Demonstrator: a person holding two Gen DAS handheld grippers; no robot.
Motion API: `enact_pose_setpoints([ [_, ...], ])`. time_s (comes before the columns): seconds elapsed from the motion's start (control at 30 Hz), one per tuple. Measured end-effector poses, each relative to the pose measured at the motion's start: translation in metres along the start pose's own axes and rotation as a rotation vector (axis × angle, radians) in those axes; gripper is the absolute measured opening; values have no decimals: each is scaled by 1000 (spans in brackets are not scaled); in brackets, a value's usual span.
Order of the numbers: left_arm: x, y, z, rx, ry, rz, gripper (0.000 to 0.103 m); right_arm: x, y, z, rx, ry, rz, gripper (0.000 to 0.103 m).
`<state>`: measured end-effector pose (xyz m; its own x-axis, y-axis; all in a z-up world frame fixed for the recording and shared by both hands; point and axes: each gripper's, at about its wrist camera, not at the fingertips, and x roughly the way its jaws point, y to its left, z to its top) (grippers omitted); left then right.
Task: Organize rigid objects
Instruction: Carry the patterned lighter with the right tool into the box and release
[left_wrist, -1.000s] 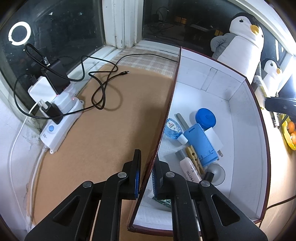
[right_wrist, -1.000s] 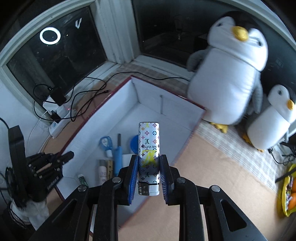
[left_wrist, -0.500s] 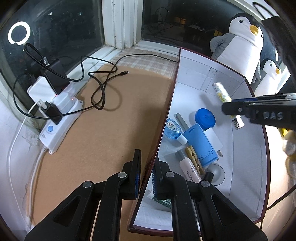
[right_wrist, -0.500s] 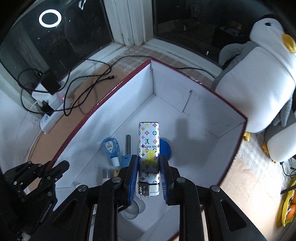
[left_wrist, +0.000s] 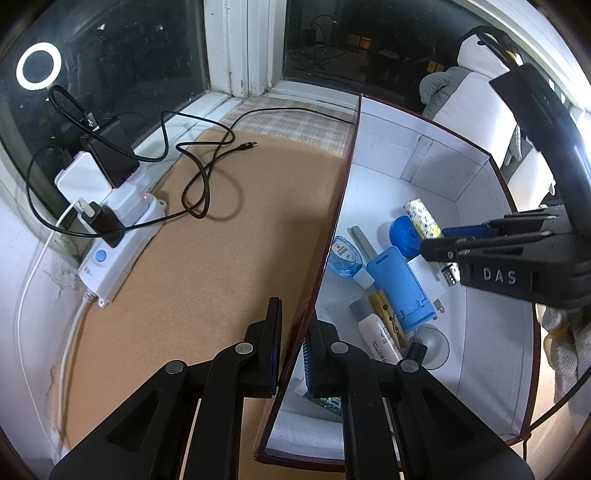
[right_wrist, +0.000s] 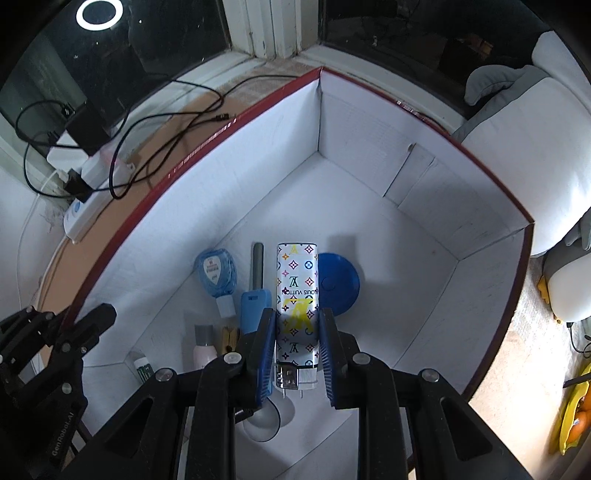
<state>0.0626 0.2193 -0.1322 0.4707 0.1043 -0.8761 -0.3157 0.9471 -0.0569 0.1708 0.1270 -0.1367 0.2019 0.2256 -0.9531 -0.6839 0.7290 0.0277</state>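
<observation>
Lighter (right_wrist: 296, 306), white with a coloured monogram print, hangs at centre above the open box (right_wrist: 236, 122), clamped by its lower half in the right gripper (right_wrist: 297, 354). Reading from nine o'clock: the left gripper (left_wrist: 291, 350) is pinched closed on the box's wall; then come a small blue bottle (right_wrist: 216, 273), a grey stick (right_wrist: 257, 264), a blue holder (right_wrist: 255, 310), and at three o'clock a blue disc (right_wrist: 338, 282). Released from here, the lighter would likely land across the disc or holder and roll, or knock the cluttered pieces askew.
</observation>
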Motion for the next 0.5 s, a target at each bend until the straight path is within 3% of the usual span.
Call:
enact_pose_setpoints([
  [0.4,0,0,0,0,0,1,9,5,2,-6,-19,22,-9,21],
  [0.5,0,0,0,0,0,1,9,4,3,-7,-25,14,-10,34],
])
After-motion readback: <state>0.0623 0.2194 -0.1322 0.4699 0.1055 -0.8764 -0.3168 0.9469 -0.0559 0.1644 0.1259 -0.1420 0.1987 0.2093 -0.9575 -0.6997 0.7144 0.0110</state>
